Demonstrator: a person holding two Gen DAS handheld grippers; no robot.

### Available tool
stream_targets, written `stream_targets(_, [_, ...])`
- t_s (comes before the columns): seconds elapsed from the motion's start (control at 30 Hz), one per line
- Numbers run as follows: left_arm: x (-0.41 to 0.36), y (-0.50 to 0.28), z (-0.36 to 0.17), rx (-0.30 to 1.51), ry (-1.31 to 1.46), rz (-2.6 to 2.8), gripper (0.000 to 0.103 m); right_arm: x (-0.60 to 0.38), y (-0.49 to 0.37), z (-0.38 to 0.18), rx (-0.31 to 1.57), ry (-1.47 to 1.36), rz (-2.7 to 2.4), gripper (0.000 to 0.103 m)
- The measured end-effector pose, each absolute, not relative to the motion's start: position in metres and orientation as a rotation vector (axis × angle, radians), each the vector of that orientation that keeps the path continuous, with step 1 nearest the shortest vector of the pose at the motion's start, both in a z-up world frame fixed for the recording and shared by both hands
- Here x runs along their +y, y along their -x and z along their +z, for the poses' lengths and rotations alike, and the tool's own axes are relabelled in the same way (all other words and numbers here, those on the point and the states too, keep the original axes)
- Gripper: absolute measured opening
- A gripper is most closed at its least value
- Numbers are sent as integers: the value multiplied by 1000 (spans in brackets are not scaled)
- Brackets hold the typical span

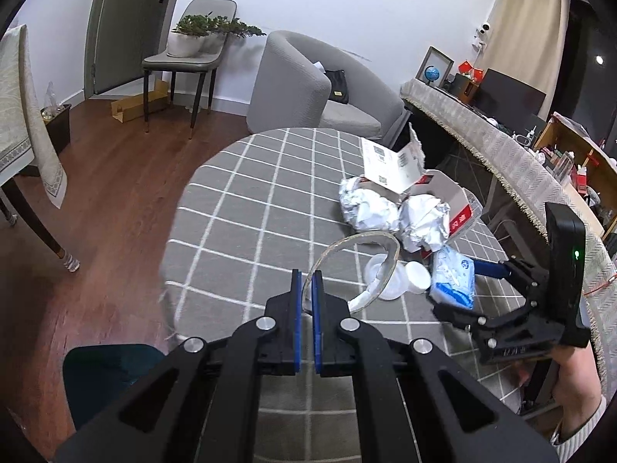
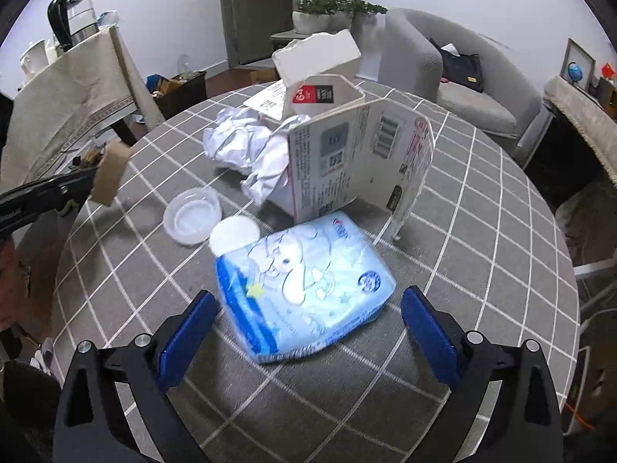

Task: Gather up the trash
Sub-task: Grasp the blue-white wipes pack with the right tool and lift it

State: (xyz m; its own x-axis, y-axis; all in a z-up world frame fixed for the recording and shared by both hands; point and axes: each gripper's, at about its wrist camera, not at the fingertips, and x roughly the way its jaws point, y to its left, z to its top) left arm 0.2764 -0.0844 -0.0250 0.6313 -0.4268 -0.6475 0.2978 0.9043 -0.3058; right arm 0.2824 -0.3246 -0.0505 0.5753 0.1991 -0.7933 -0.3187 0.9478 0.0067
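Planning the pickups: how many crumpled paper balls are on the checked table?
2. One paper ball lies in the open beside the torn cardboard box; the other paper ball is pressed against that box's open side. More may be hidden behind the box.

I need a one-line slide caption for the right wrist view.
Open right gripper straddles blue tissue pack on checked table.

Blue tissue pack (image 2: 304, 289) flat on checked tablecloth; 2 crumpled papers (image 2: 250, 150) beside torn carton (image 2: 358, 154).
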Motion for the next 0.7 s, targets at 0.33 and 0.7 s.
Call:
stream_targets(0.33, [-46, -267, -22, 765, 169, -369, 5, -324, -282, -46, 913, 81, 279, 80])
stream_targets(0.7, [3, -256, -28, 765, 182, -309, 5, -284, -271, -28, 929, 102, 279, 74])
